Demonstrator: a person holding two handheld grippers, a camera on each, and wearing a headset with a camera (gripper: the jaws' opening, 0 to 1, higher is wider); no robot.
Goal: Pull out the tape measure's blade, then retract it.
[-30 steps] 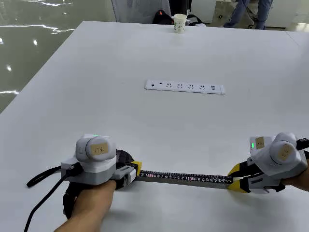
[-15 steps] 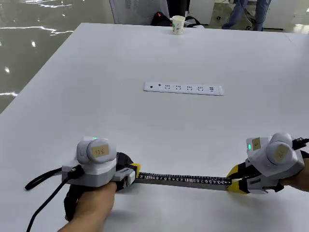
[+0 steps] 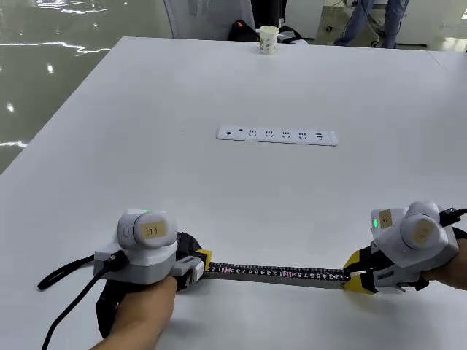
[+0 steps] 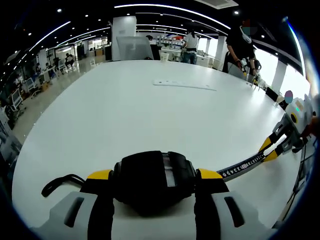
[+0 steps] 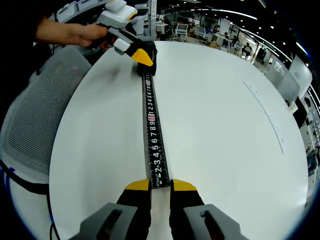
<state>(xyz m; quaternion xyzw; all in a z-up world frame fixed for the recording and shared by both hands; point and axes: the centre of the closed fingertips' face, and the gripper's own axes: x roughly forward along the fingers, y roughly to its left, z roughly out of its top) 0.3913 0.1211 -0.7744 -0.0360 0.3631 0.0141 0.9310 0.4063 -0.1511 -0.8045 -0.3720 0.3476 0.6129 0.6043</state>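
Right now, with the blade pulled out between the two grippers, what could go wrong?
1. The right gripper pinches only the end of the blade. If it slips, the blade may whip back toward the case.
2. The left gripper clamps the rounded case by its sides, so a hard pull could twist it loose.
3. The blade runs long and low over the table. Feeding it back too fast may buckle it.

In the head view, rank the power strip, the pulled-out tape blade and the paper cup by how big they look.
1. Tape blade and power strip: near-equal length; the strip is wider but farther off, so unranked.
2. Paper cup: smallest, also farthest from the camera.
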